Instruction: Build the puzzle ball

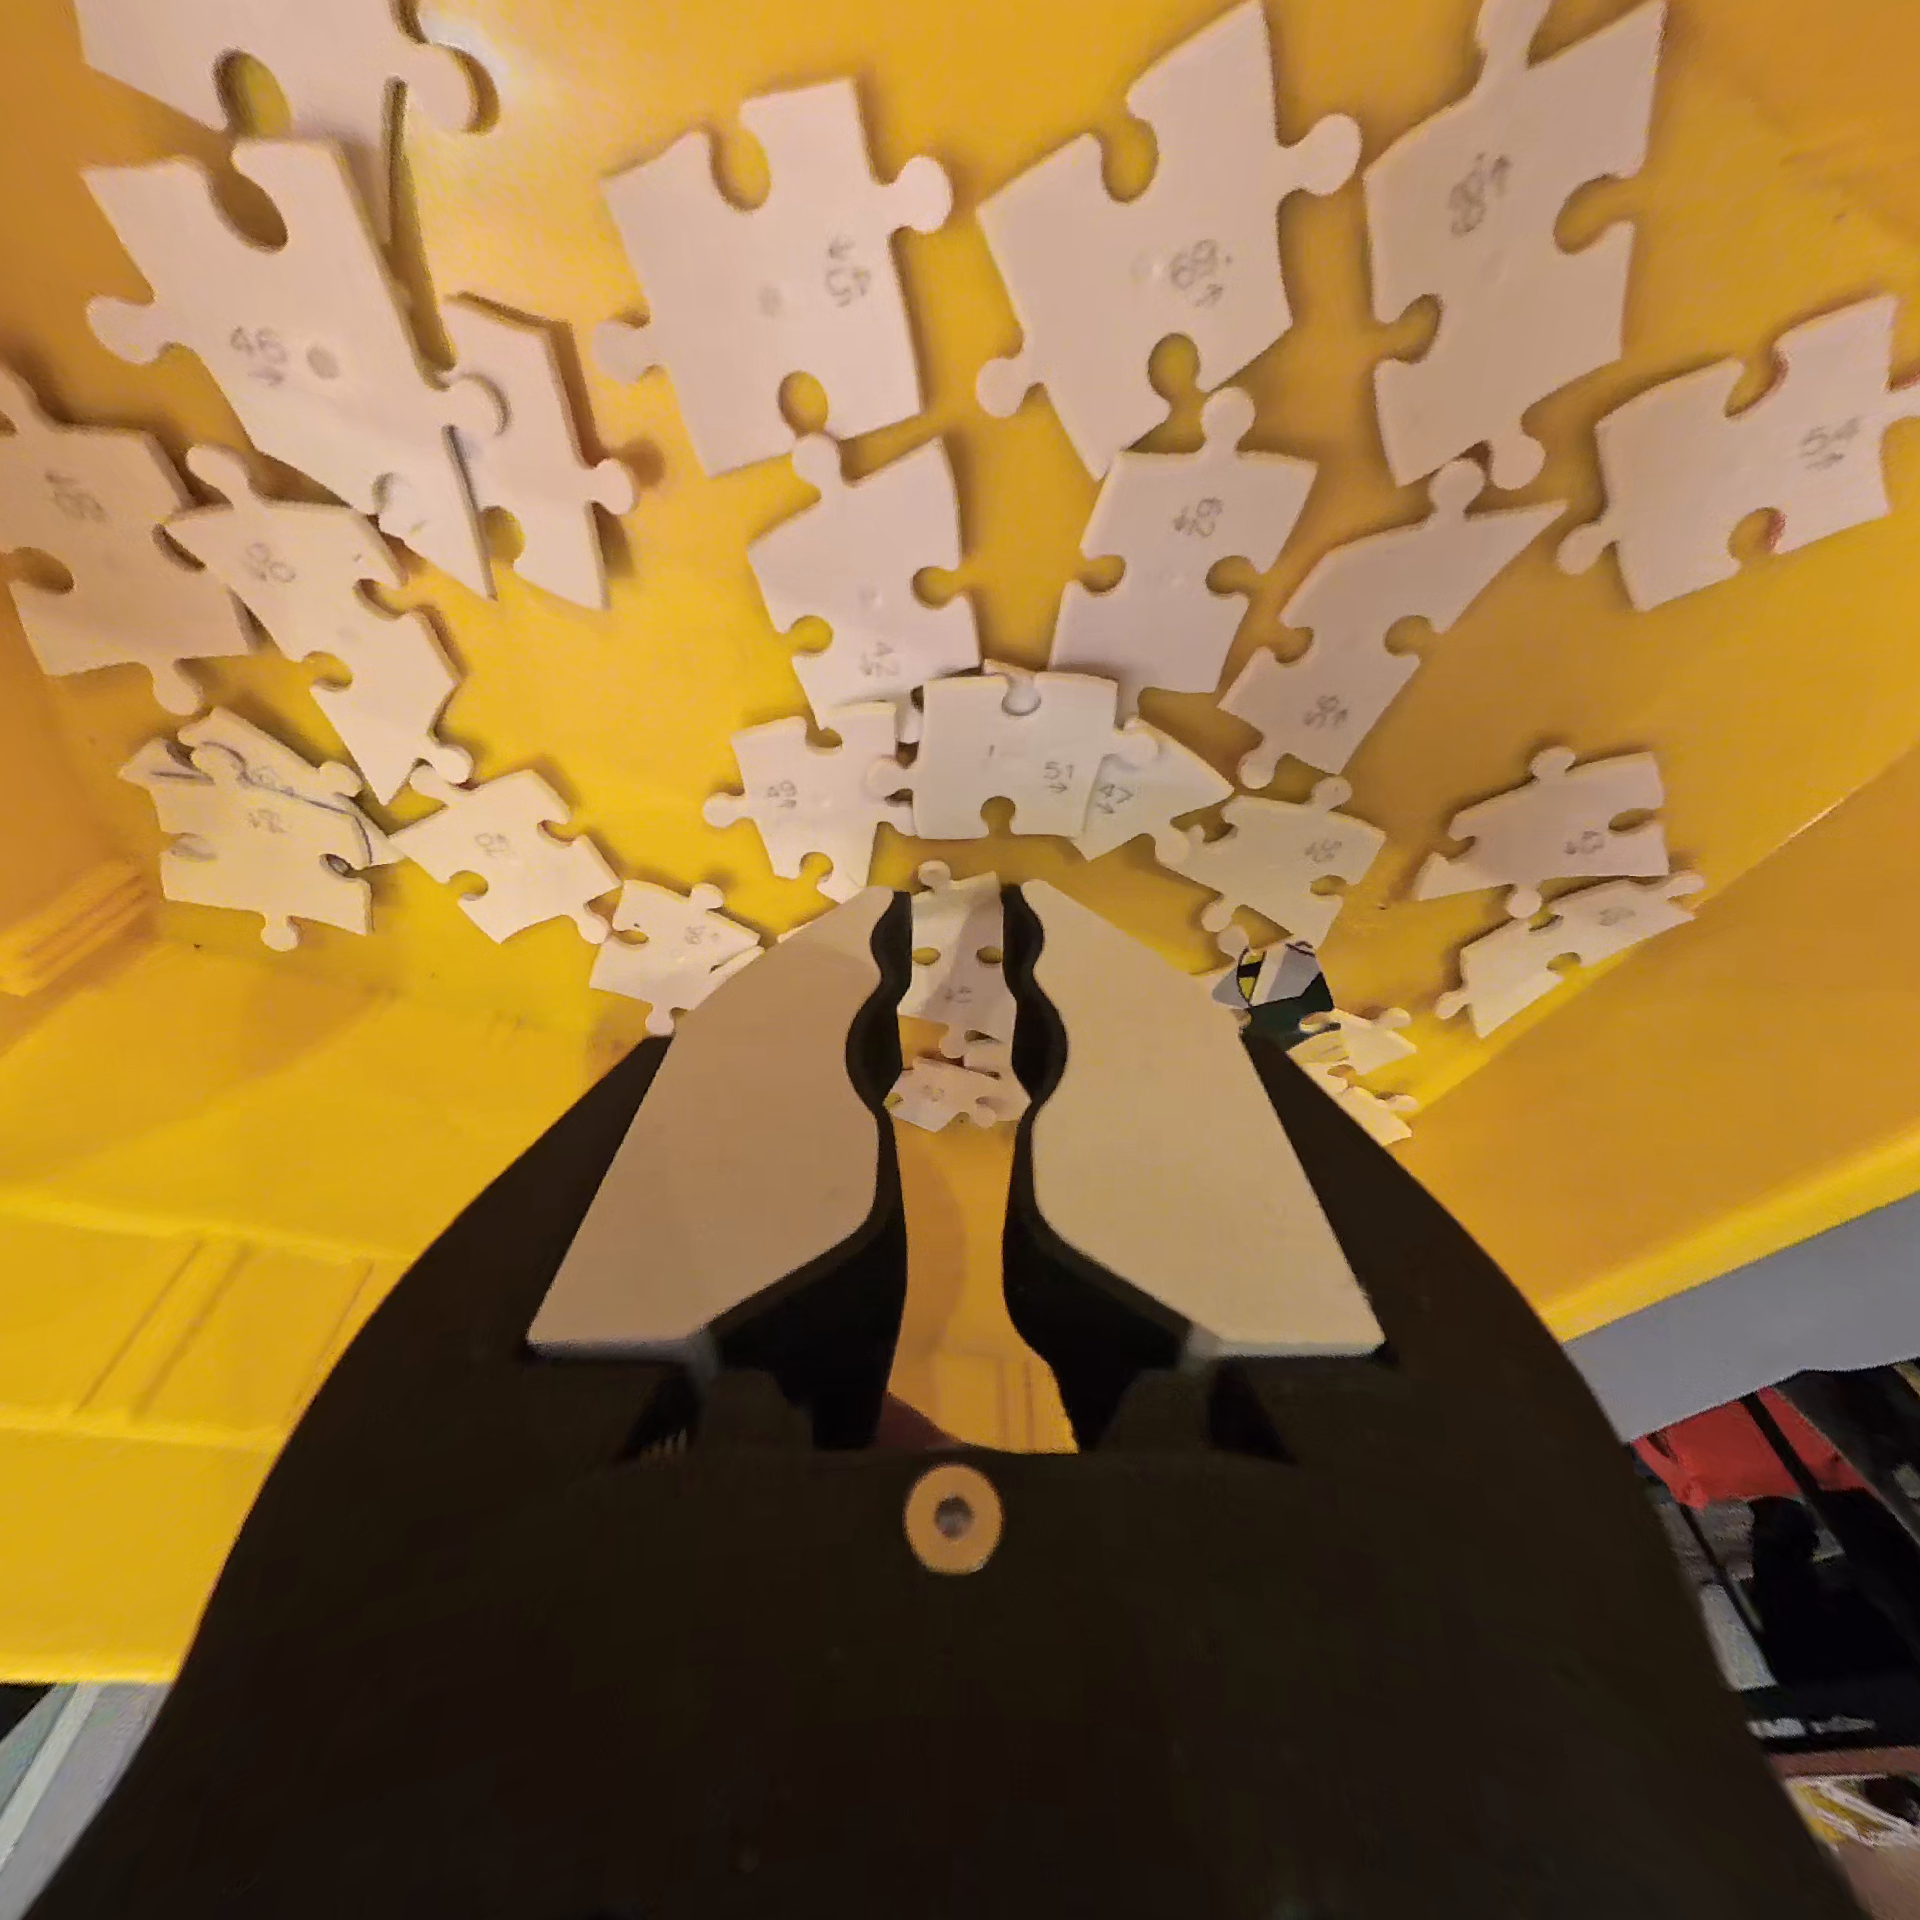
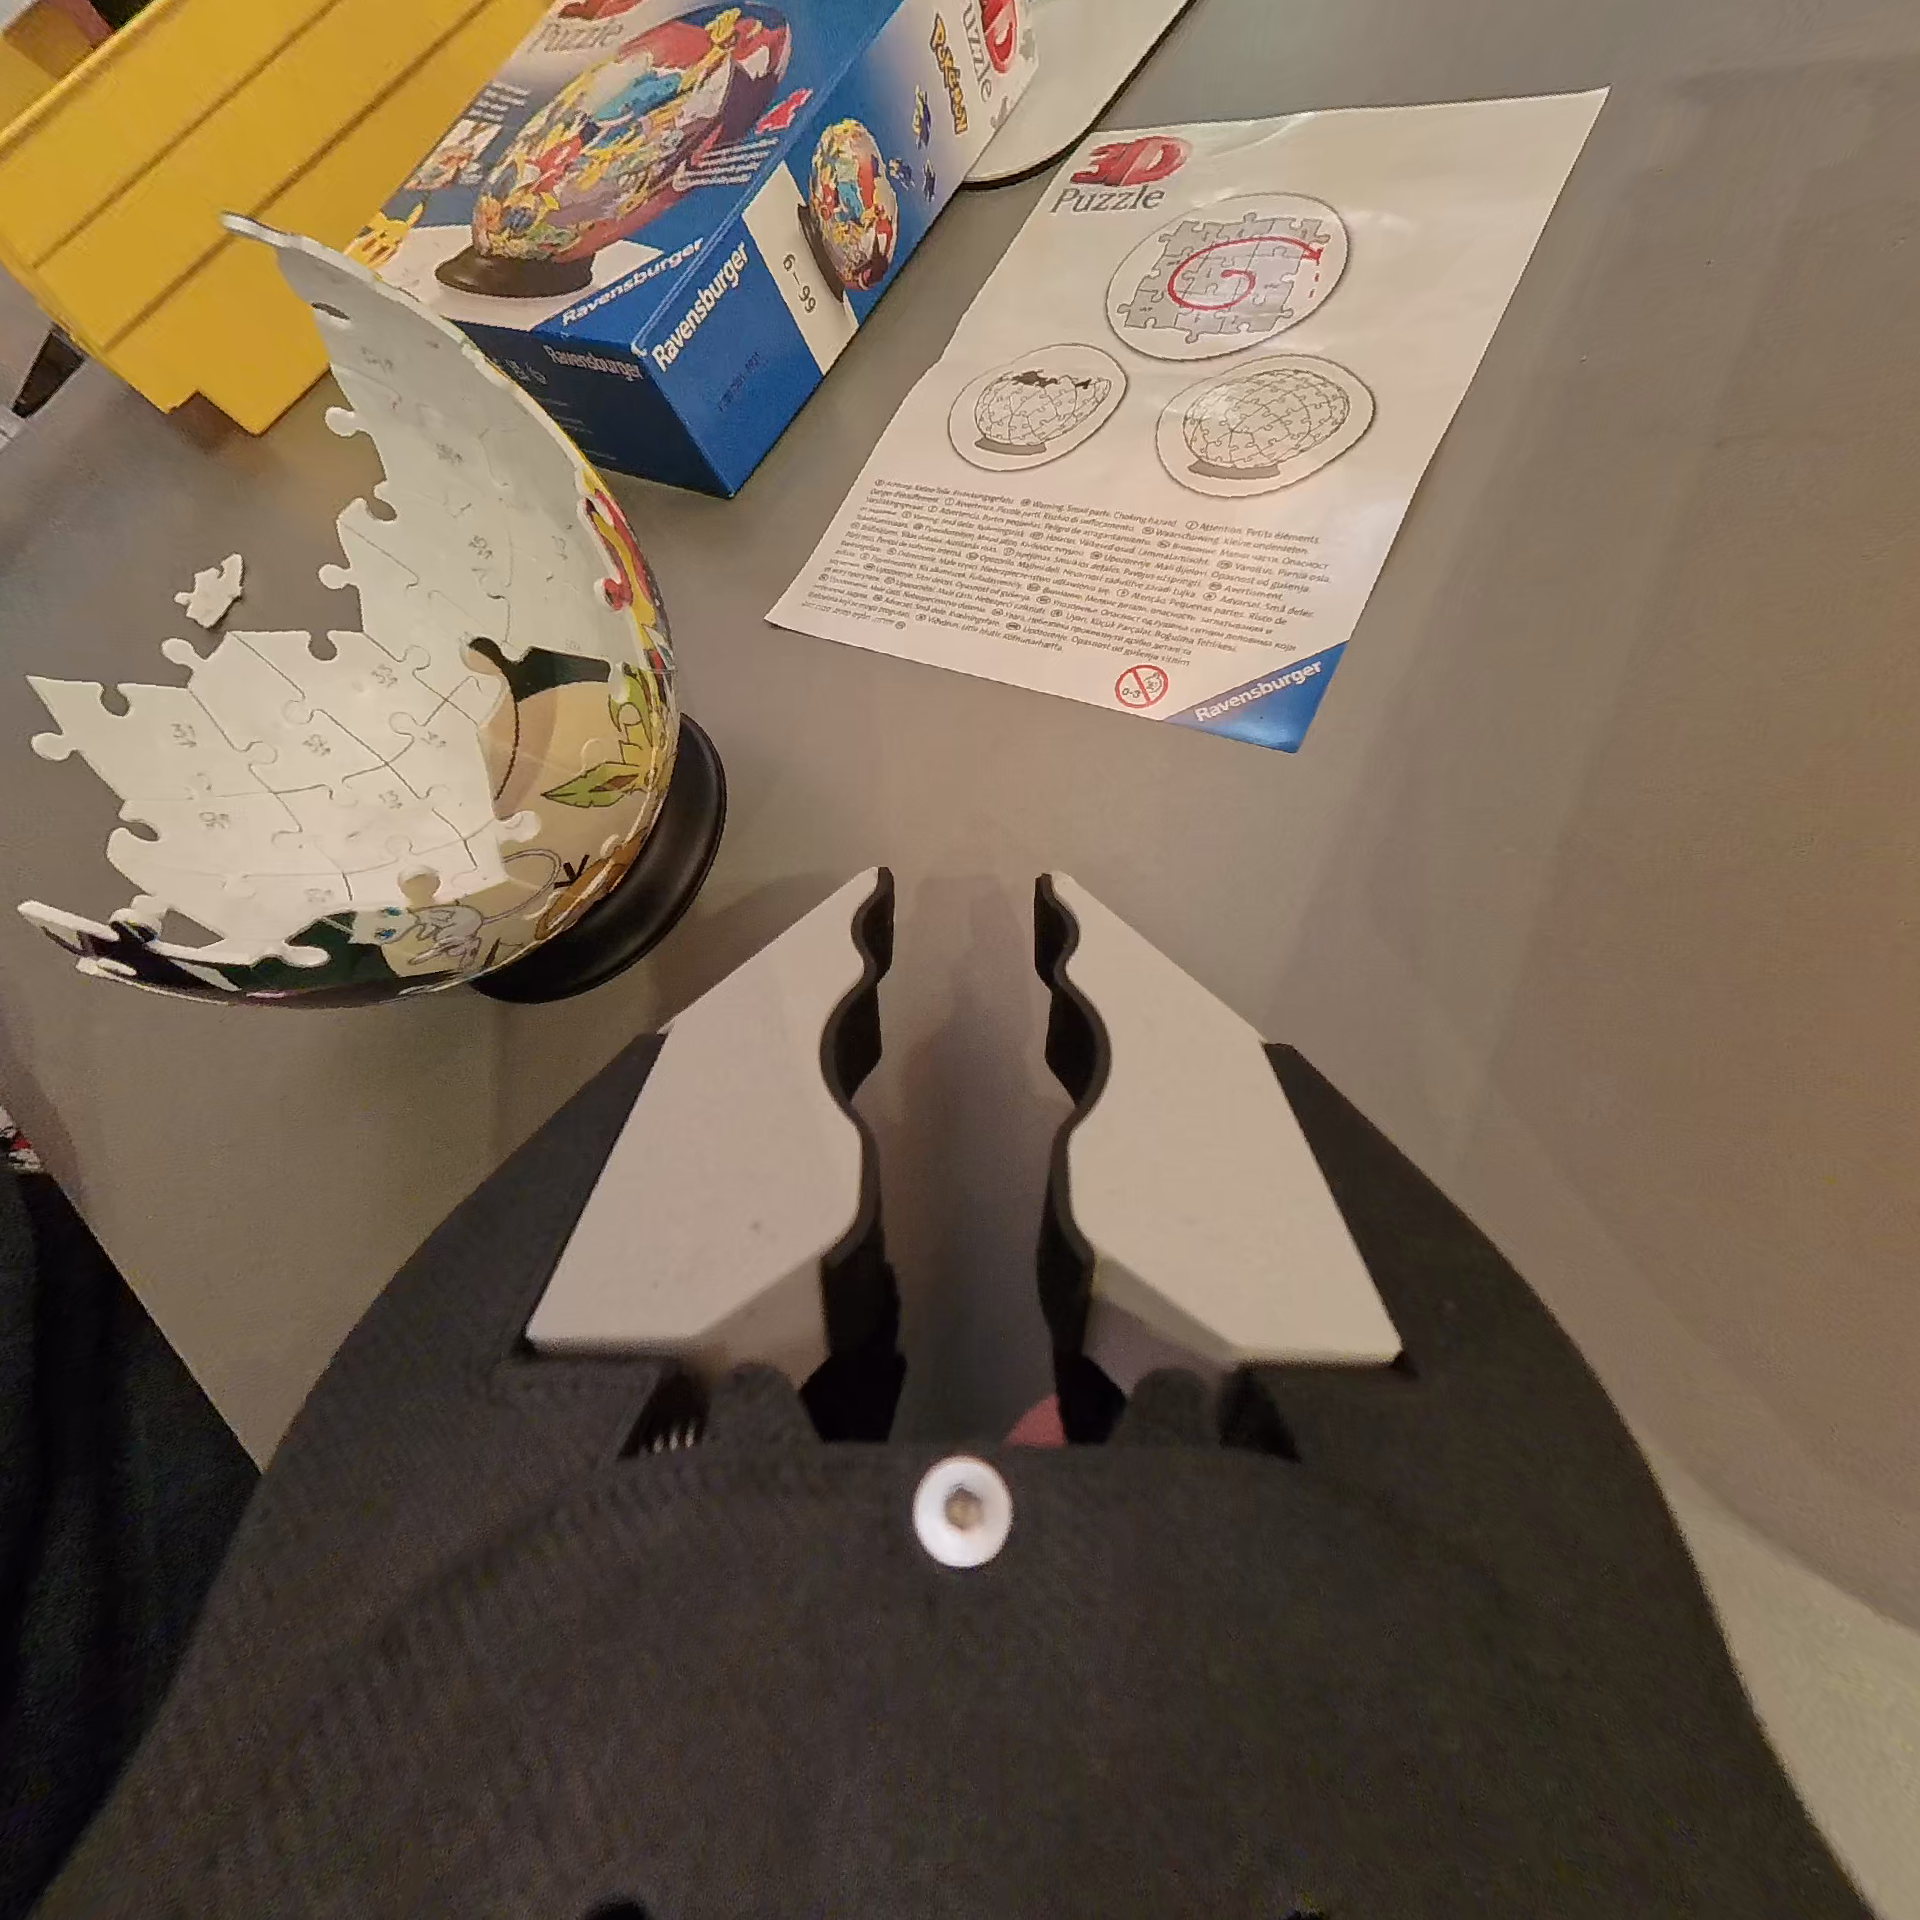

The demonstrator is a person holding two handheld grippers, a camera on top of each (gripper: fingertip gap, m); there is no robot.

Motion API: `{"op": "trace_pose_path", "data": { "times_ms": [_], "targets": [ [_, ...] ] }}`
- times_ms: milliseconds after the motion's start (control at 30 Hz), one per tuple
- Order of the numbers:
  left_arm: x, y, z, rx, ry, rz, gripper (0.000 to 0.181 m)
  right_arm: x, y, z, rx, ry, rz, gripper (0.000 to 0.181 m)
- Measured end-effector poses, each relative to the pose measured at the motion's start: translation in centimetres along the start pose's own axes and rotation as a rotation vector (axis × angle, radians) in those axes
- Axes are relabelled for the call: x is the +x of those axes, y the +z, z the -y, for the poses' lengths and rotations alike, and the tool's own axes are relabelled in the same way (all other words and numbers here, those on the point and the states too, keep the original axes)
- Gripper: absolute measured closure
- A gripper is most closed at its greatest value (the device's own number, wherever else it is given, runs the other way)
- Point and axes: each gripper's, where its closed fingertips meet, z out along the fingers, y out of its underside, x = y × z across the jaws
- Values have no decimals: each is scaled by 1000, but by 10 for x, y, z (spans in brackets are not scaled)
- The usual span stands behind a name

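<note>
In the left wrist view, my left gripper (image 1: 956, 899) is down in a yellow tray (image 1: 644, 665) strewn with several white, face-down puzzle pieces. Its pads are closed on the side edges of one white puzzle piece (image 1: 954, 951), whose knob sticks out past the fingertips. In the right wrist view, the half-built puzzle ball (image 2: 395, 707) sits on a black stand (image 2: 665, 883) at the left, its white inside showing. My right gripper (image 2: 961, 883) is open and empty above the grey table (image 2: 1558, 935), just right of the stand.
A blue puzzle box (image 2: 707, 239) and the yellow tray (image 2: 177, 208) lie behind the ball. A printed instruction sheet (image 2: 1174, 416) lies at the right. One loose white piece (image 2: 213, 592) lies left of the ball. One face-up piece (image 1: 1283, 982) lies by my left finger. Tip to tip, the grippers are about 60 cm apart.
</note>
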Motion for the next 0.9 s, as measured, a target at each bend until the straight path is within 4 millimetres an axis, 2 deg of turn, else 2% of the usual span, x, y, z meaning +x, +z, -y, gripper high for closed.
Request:
{"op": "trace_pose_path", "data": {
  "times_ms": [167,233,267,333,400,467,533,633,667,733,833,900],
  "targets": [
    [2,-2,-2,36,-36,13,165,0,0,0,3,5,6,155],
    [5,-15,0,84,-43,21,165,0,0,1,4,5,6,155],
    [5,-30,1,125,-49,34,165,0,0,0,4,5,5,155],
    [15,-81,12,289,-58,55,165,0,0,0,3,7,4,155],
    [45,-130,26,446,-2,58,165,1,0,0,1,12,5,155],
    [82,-151,35,478,75,95,165,1,0,0,1,16,4,155],
    [133,-146,52,496,171,55,165,1,0,0,-2,13,1,156],
    [220,-114,81,533,333,-78,165,1,1,-1,-6,6,-3,156],
    [240,-99,89,524,345,-118,165,1,1,-1,-8,4,-3,156],
    [250,-68,99,468,352,-47,164,0,1,-2,-12,-1,-5,156],
    [261,-42,117,484,287,-51,164,0,2,-2,-16,-8,-8,156],
    [263,-28,117,444,296,-12,164,0,2,-2,-16,-9,-12,156]
  ]
}}
